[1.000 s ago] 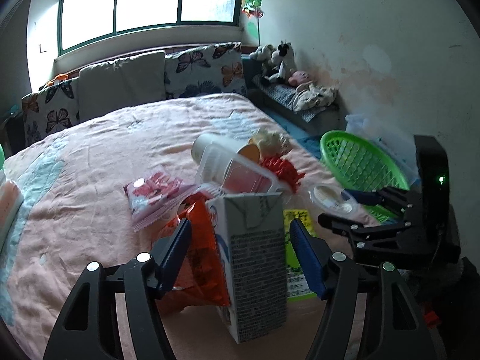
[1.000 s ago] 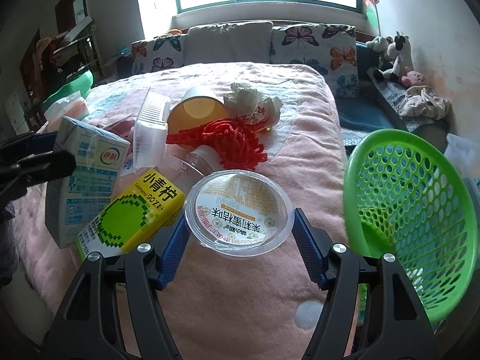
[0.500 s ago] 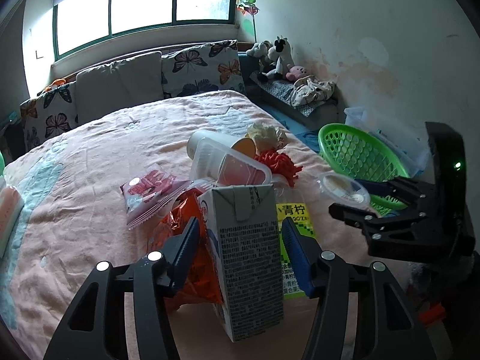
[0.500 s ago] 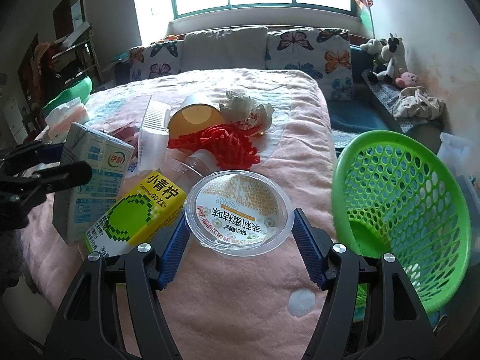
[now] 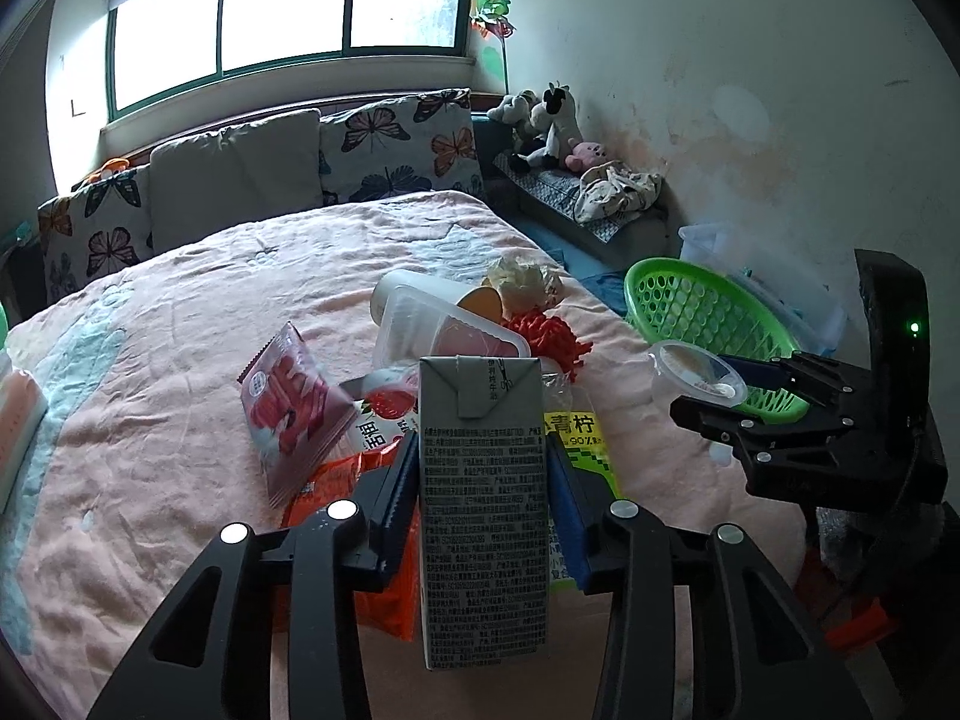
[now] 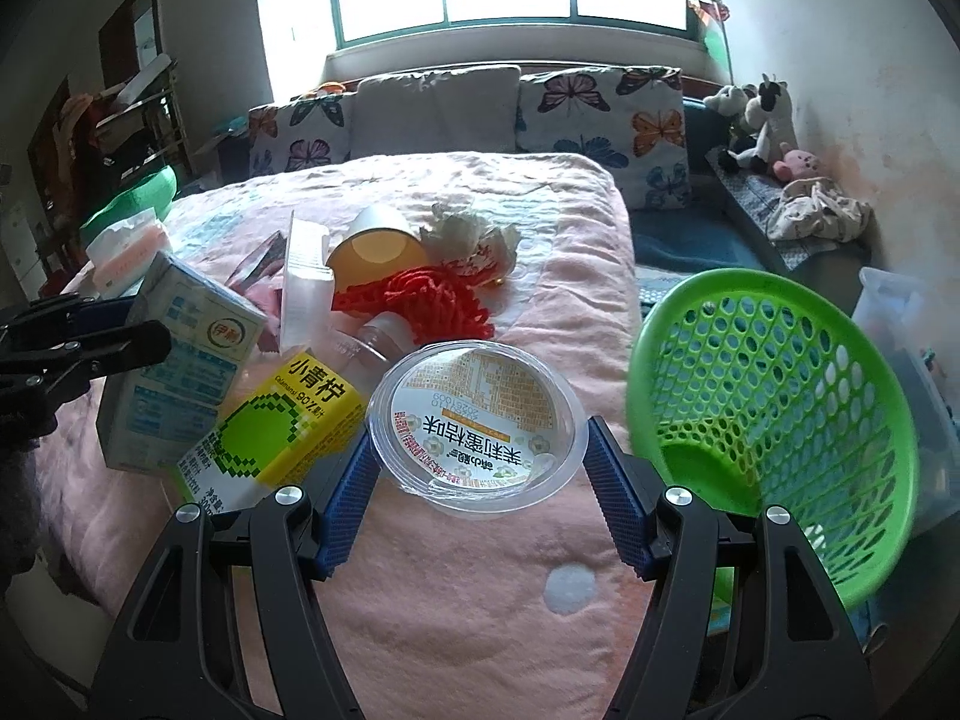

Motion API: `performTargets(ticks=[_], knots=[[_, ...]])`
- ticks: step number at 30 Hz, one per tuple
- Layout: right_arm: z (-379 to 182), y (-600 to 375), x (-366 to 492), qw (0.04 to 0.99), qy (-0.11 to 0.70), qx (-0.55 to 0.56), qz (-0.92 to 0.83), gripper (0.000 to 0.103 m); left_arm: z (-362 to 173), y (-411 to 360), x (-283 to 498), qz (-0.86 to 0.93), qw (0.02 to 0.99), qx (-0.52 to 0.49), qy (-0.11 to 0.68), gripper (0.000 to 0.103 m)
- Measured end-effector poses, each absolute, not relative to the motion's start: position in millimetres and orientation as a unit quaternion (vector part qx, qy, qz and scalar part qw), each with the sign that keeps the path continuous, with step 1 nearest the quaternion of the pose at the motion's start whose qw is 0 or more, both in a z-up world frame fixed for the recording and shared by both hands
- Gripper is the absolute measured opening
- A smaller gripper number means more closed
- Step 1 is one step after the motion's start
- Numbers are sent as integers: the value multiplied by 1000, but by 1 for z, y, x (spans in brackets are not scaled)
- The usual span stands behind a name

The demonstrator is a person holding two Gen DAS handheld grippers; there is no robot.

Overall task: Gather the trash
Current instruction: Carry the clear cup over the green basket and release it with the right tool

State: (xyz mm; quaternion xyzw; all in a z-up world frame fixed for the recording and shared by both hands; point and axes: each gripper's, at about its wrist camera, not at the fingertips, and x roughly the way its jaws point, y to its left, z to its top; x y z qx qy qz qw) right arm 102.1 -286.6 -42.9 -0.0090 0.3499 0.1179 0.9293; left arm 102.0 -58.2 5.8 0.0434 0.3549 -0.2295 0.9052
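Bed (image 5: 180, 360): tongs (image 5: 483, 492) grip carton (image 5: 483, 504).

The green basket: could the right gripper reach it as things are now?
Probably yes. The green basket sits just right of the right gripper, with nothing between them, and the gripper already holds the plastic cup.

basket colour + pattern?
Bright green basket, its plastic wall perforated all over with round holes. Shows best in the right wrist view.
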Motion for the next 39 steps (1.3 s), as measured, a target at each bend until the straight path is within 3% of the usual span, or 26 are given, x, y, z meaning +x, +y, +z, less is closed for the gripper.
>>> performTargets(ticks=[14,36,39], knots=[[-35,-325,97,936,344,0,71,67,58,-61,98,-278,905,-1,322,40],[-90,-428,120,913,405,51,-6,69,58,-229,170,-376,857,30,350,40],[-92,-432,122,912,406,55,-5,74,52,-243,180,-379,852,31,359,40]])
